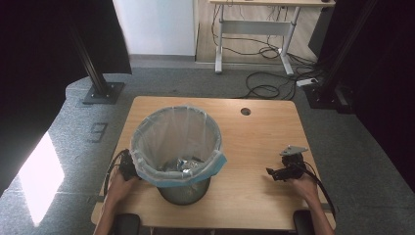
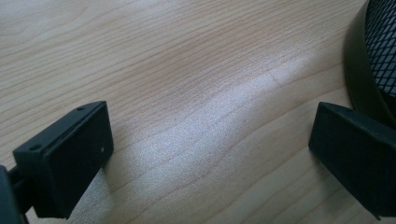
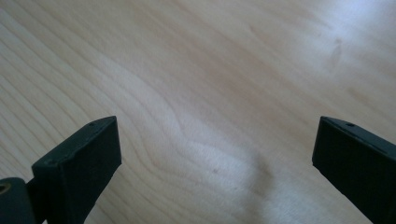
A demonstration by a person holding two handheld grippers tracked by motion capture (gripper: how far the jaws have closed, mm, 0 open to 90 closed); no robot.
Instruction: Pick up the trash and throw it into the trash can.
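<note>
Two grippers, jaws spread wide, nothing held.

Left gripper (image 2: 210, 144) low over bare wood, one jaw close to the dark base of the mesh bin (image 2: 373, 56). Right gripper (image 3: 215, 158) wide over bare wood, well apart from the bin (image 1: 183, 191). Bin near the front of the table (image 1: 264, 137), clear bag (image 1: 176, 132) folded over its rim, scraps inside.

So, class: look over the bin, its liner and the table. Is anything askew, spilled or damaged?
Nothing stands out. The mesh bin stands upright on the table, its liner folded over the rim with rubbish inside. Both the left gripper and the right gripper are open over bare wood.
</note>
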